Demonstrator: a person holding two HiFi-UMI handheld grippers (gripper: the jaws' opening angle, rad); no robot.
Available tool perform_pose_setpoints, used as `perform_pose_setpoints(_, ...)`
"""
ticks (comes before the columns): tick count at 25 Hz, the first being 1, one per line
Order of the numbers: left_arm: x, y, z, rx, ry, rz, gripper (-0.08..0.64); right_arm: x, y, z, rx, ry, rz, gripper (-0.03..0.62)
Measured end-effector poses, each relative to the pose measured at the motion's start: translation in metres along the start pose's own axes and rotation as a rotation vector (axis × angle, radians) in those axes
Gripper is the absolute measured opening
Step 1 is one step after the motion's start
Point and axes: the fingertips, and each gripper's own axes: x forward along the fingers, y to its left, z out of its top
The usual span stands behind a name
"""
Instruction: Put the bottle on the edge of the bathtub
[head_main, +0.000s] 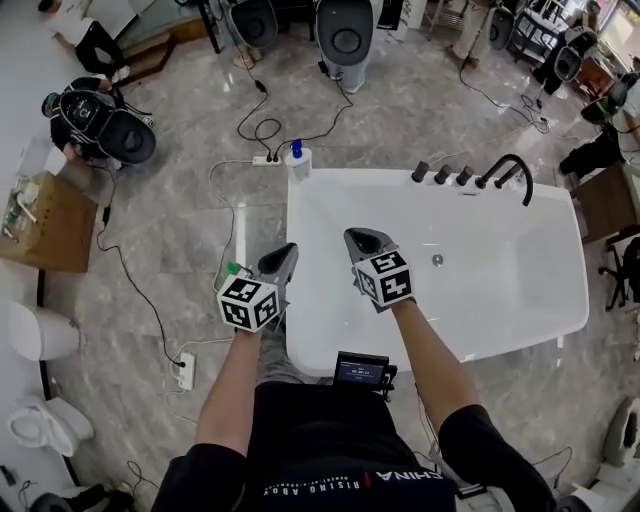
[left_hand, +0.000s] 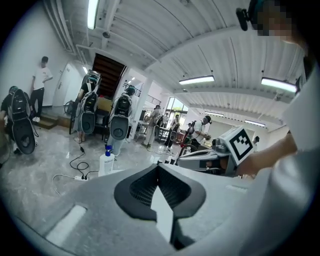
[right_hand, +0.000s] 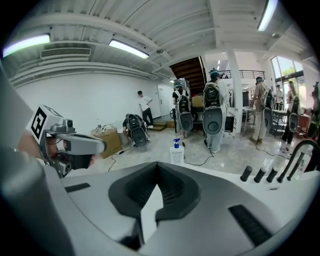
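A white bottle (head_main: 298, 160) with a blue pump top stands upright at the far left corner of the white bathtub (head_main: 480, 300), seemingly on its rim. It also shows as the bottle (left_hand: 106, 162) in the left gripper view and the bottle (right_hand: 176, 152) in the right gripper view, ahead of both jaws. My left gripper (head_main: 280, 258) hovers over the tub's left rim, shut with nothing in it. My right gripper (head_main: 365, 240) hangs over the tub's inside, beside the left one, also shut and empty. Both are well short of the bottle.
A black faucet (head_main: 510, 170) and several dark knobs (head_main: 440, 174) line the tub's far rim. A power strip (head_main: 265, 159) and cables lie on the floor by the bottle. A cardboard box (head_main: 45, 225) and a white toilet (head_main: 40, 330) stand at the left. People stand in the background.
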Motion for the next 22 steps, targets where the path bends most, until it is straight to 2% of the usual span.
perform_pose_setpoints(4,-0.030,-0.020,-0.010,-0.013,-0.010,-0.007,0.009,-0.033,0.024,-0.011,0.006,0.012,-0.001,0.014)
perform_pose_setpoints(8,-0.039,-0.035,-0.024,-0.032,-0.001,-0.046,0.009,-0.065,0.037,-0.016,0.048,-0.002,-0.030,0.014)
perform_pose_setpoints(12,-0.056,-0.048,-0.035,-0.005,0.027,-0.084,0.009,-0.079,0.045,-0.020,0.078,-0.012,-0.059,0.014)
perform_pose_setpoints(17,-0.076,-0.040,-0.039,-0.024,0.019,-0.062,0.009,-0.081,0.054,-0.026,0.070,-0.009,-0.067,0.014)
perform_pose_setpoints(22,-0.078,-0.047,-0.045,-0.011,0.036,-0.042,0.009,-0.088,0.059,-0.032,0.074,-0.016,-0.062,0.014)
